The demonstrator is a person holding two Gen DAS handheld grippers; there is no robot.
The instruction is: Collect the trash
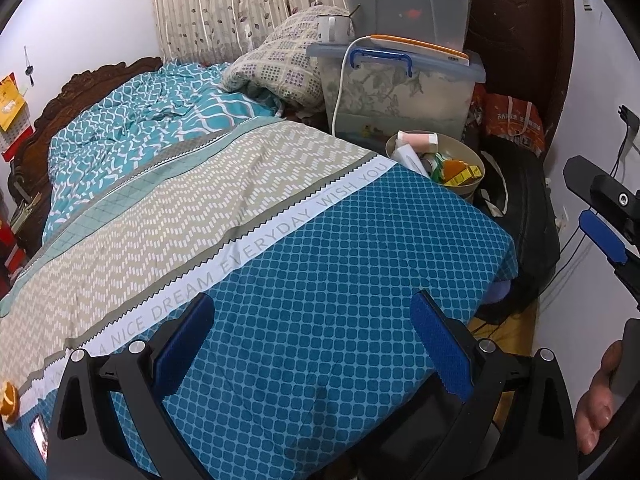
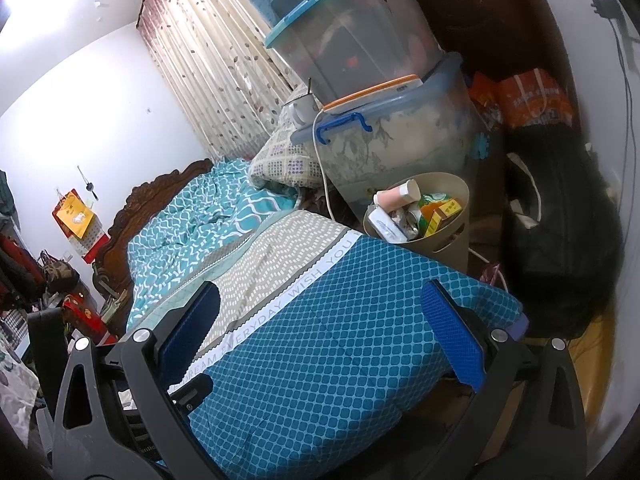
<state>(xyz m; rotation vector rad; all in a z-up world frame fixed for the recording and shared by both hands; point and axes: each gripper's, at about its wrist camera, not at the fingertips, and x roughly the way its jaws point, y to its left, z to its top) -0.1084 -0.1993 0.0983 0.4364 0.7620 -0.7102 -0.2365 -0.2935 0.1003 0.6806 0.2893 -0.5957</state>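
- hovering over the foot of the bed (image 1: 320, 280), left gripper (image 1: 316, 344) spread wide, nothing between its blue pads.
- floating over the same blue quilt, right gripper (image 2: 320, 340) also spread wide, gripping nothing.
- sitting just beyond the far right corner of the bed, beige bin (image 1: 468, 190) already holding trash: pink tube (image 1: 418, 138), white box, orange and yellow packets (image 2: 440, 212).
- leaning right behind the bin, clear storage box with a blue handle (image 1: 380, 58), more lidded boxes stacked on top.
- trailing down the front of that box, white cable (image 1: 340, 92).
- resting on the quilt at the far left edge, orange peel (image 1: 9, 402), well apart from the bin.
- peeking in at the right edge of the left view, right gripper and a hand (image 1: 600, 396).
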